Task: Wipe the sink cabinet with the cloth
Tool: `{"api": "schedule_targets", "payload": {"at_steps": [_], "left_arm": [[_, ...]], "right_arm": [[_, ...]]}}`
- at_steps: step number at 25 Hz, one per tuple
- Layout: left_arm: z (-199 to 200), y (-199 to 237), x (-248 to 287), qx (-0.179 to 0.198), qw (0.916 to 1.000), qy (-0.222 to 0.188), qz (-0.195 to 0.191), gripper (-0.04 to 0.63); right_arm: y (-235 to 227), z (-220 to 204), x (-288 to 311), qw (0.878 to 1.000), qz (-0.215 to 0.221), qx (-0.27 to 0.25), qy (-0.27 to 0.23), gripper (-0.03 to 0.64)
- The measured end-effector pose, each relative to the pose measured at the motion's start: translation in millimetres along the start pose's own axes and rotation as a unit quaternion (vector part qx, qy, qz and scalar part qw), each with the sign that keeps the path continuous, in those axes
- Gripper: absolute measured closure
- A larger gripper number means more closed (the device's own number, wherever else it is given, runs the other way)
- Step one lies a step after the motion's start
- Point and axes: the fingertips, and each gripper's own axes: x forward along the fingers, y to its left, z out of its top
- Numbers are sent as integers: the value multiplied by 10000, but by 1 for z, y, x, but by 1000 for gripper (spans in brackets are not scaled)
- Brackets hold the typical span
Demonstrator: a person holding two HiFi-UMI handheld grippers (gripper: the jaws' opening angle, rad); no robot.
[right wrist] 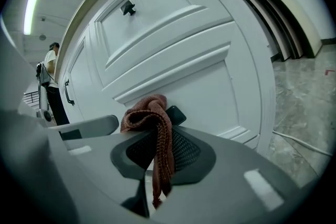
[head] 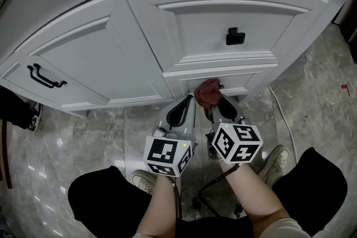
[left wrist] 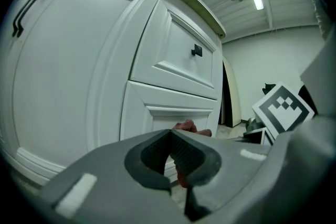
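Jaws on my right gripper (right wrist: 157,144) clamp the cloth (right wrist: 151,110) against the sink cabinet (right wrist: 173,34) — left gripper (left wrist: 170,139) jaws closed, empty

Two hand-held grippers: the left hand-held gripper (left wrist: 170,138) and the right hand-held gripper (head: 218,104). Two marker cubes (head: 167,154), one on each. One rust-red cloth (head: 207,92), pinched in the right one's jaws. One white sink cabinet (head: 111,47) ahead of both, with three panelled fronts. One black bar handle (head: 44,76) far left of the left hand-held gripper, and one small pull (head: 235,37) above the right. One dark piece (right wrist: 176,114) is half hidden behind the cloth. One white cable (head: 281,114) lies right of the right hand-held gripper. Two pale shoes (head: 146,178) flank the pair.
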Motion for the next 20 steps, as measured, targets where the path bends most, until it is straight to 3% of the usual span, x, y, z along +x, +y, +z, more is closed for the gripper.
{"api": "schedule_targets", "payload": {"at_steps": [7, 20], "left_arm": [[2, -18, 12, 32, 9999, -17, -131, 594], [-12, -29, 27, 9, 9998, 107, -158, 594]], "right_arm": [[-38, 19, -17, 9989, -372, 4, -285, 528], [-99, 25, -10, 9968, -766, -17, -232, 526]]}}
